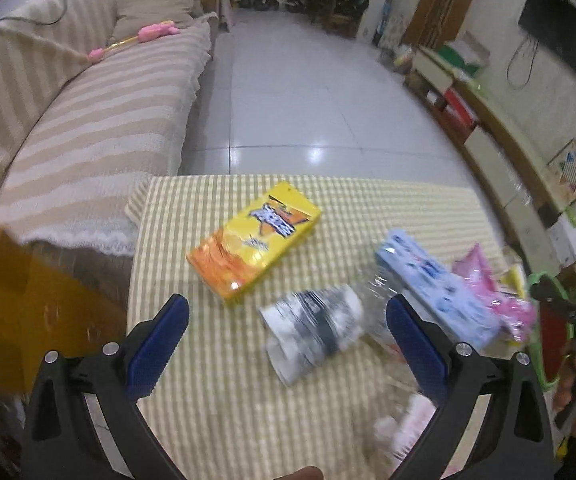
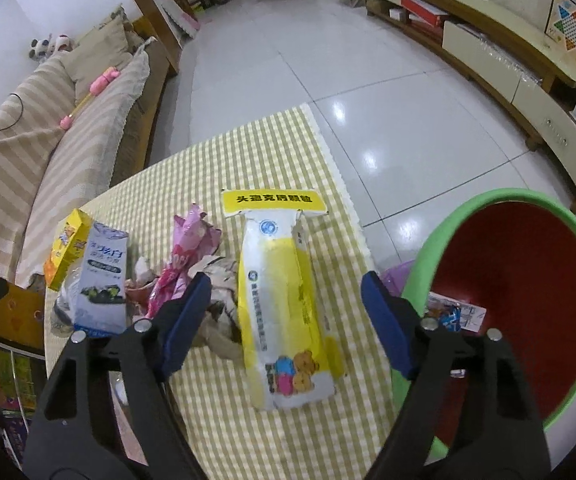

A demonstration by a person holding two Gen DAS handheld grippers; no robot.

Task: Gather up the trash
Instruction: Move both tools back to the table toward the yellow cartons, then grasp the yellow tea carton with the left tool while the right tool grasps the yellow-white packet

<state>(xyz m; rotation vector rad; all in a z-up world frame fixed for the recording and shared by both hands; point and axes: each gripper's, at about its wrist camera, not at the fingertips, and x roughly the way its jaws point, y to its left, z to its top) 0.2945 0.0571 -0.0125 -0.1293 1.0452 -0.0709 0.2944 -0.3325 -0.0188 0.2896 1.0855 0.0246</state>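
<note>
Hovering over the checked counter (image 2: 272,152), the right gripper (image 2: 286,308) has its jaws spread wide on either side of a flattened yellow and white medicine box (image 2: 280,304), with nothing held. The left gripper (image 1: 288,344) is likewise wide open and empty above a crushed plastic bottle (image 1: 313,334), beside a yellow box (image 1: 254,242) and a pale blue box (image 1: 435,292).

The bin (image 2: 567,220), green-rimmed and red inside, stands just off the counter's right edge with some scraps already in it.

Risks, as I judge them: the medicine box lies flat, so the pads may skid across it or pinch the cloth instead. The bottle is round and light and could roll or squirt out from a closing grip. Pink wrappers (image 2: 186,256) and crumpled paper (image 2: 218,280) lie close enough to be dragged along.

Legible writing is scarce: the medicine box carries a yellow band of black Chinese characters, seemingly naming cefaclor granules. Other labels are too blurred.
</note>
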